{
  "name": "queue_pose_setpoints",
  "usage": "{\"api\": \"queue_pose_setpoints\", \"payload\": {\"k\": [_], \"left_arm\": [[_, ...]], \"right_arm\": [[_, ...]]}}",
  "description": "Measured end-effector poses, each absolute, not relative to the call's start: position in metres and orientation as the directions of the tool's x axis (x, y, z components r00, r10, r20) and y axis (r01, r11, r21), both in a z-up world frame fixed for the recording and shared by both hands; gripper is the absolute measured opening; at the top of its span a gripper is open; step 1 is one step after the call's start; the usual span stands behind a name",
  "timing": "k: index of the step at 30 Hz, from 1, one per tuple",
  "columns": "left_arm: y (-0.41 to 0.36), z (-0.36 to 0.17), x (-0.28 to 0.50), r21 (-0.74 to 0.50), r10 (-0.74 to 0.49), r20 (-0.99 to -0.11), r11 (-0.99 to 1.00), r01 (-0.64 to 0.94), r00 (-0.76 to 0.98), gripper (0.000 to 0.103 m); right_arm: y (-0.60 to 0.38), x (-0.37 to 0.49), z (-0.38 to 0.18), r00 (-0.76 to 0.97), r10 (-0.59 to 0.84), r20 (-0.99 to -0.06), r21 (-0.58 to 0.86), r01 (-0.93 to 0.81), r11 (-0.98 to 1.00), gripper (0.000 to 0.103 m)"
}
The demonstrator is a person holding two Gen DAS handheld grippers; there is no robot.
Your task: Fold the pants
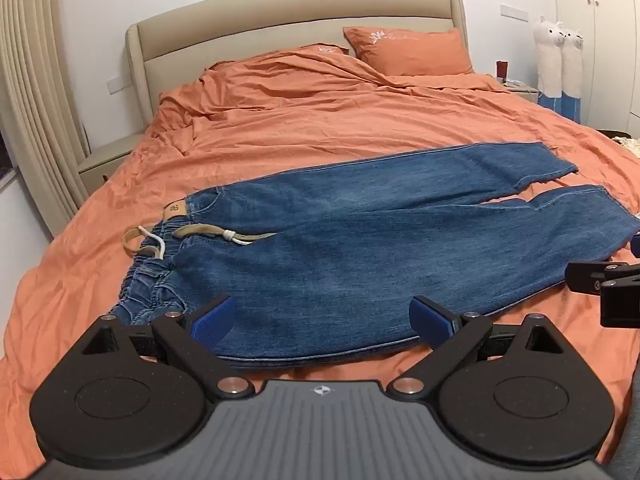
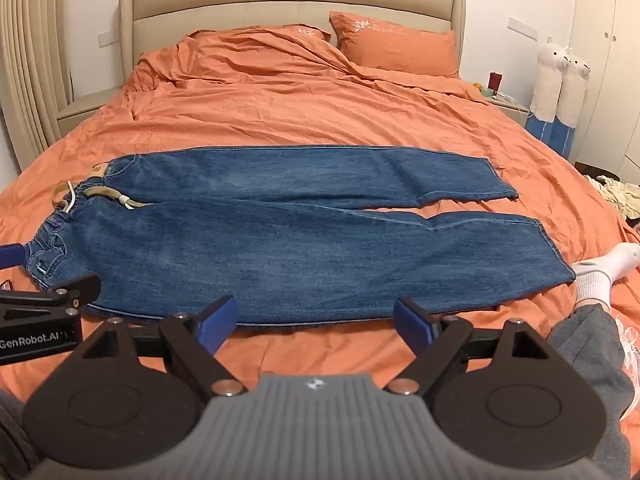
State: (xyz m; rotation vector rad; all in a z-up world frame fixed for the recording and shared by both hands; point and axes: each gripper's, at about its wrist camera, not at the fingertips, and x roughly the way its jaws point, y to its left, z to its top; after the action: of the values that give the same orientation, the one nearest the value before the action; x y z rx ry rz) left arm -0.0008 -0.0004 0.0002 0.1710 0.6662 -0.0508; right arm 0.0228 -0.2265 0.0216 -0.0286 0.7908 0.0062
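Note:
Blue jeans (image 1: 340,248) lie flat across the orange bed, waistband with a tan drawstring (image 1: 200,234) at the left, both legs stretched to the right; they also show in the right wrist view (image 2: 280,236). My left gripper (image 1: 322,320) is open and empty, hovering over the near edge of the jeans by the waist end. My right gripper (image 2: 316,322) is open and empty, at the near edge of the nearer leg. Each gripper shows at the edge of the other's view, the right one (image 1: 608,284) and the left one (image 2: 44,308).
The orange duvet (image 2: 300,104) is rumpled toward the beige headboard (image 2: 288,4), with an orange pillow (image 2: 396,46). A person's socked foot and grey trouser leg (image 2: 596,280) rest on the bed at right. Two plush llamas (image 2: 560,80) and a nightstand (image 2: 504,102) stand right of the bed.

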Motion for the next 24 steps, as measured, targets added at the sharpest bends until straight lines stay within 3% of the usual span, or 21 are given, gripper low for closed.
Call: {"api": "queue_pose_setpoints", "payload": {"k": [24], "left_arm": [[0.007,-0.01,0.005,0.125,0.014,-0.65,0.988,0.088,0.759,0.103]], "right_arm": [[-0.219,0.031,0.011,0.68,-0.011,-0.733,-0.036,-0.023,0.999,0.082]]}}
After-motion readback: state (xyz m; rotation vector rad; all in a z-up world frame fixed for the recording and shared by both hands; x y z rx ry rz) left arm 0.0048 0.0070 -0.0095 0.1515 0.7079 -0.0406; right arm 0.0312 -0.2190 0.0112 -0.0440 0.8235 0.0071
